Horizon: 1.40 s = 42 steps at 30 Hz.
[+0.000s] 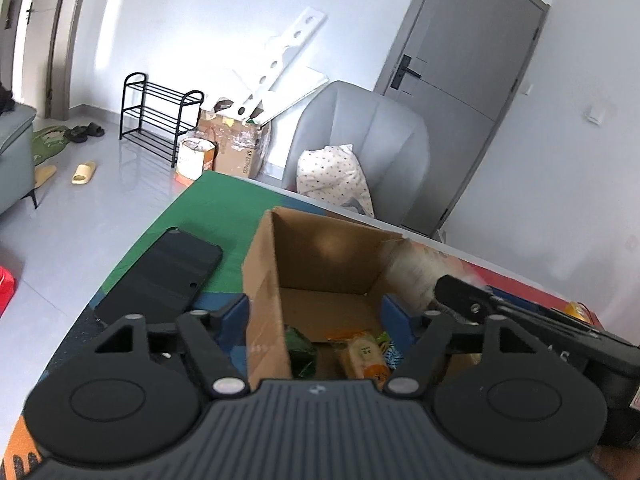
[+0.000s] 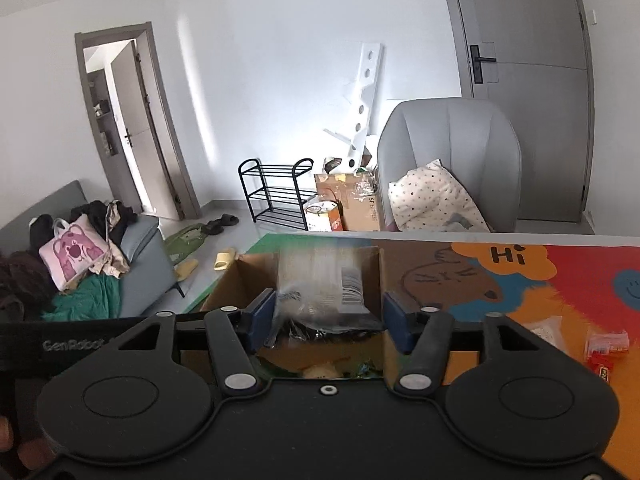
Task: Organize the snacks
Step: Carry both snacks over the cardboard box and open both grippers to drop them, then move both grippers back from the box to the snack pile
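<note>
An open cardboard box (image 1: 264, 280) stands on the colourful table mat (image 1: 224, 208). Inside lie a green packet (image 1: 300, 346) and a yellow packet (image 1: 366, 354). My left gripper (image 1: 316, 314) is open and straddles the box's left wall, with its pads touching nothing. My right gripper (image 2: 330, 316) hangs over the box (image 2: 236, 284) with a blurred clear plastic bag (image 2: 320, 280) between its blue pads; a small gap shows at the right pad. In the left wrist view the same bag (image 1: 416, 272) shows at the box's right wall, beside the right gripper's finger (image 1: 460, 300).
A black phone (image 1: 160, 276) lies on the mat left of the box. Red snack packets (image 2: 606, 346) and a small clear bag (image 2: 546, 328) lie on the mat to the right. A grey chair (image 2: 448, 140) with a dotted pillow stands behind the table.
</note>
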Available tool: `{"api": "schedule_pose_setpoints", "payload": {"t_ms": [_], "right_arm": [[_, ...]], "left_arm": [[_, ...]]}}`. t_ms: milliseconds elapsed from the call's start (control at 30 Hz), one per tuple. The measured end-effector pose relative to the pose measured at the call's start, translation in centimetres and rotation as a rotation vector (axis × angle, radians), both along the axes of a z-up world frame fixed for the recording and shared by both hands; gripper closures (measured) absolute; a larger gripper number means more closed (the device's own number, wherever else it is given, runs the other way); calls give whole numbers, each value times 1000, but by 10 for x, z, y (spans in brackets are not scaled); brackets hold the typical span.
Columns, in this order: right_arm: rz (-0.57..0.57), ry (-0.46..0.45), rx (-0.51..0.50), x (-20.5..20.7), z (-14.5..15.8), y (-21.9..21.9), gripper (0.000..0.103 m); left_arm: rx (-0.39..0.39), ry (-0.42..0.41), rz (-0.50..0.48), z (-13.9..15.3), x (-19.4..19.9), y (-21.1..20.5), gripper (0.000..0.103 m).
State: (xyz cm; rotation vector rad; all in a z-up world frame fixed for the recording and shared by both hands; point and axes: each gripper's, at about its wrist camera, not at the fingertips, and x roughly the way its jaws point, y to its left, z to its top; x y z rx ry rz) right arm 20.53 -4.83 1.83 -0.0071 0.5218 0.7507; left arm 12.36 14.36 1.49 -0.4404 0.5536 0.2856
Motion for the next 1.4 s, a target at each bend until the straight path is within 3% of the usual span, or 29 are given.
{"api": "schedule_pose_setpoints", "payload": {"t_ms": [267, 600, 800, 1400], "right_arm": [[-55, 14, -7, -8, 4, -28, 38], [-151, 22, -2, -19, 9, -79, 17], [-189, 29, 1, -25, 10, -107, 10], [-264, 45, 19, -28, 1, -170, 10]], "left_arm": [[0, 19, 9, 0, -4, -7, 24], [23, -1, -30, 8, -13, -33, 0], [35, -10, -72, 10, -16, -55, 0], [75, -25, -175, 14, -13, -125, 1]]}}
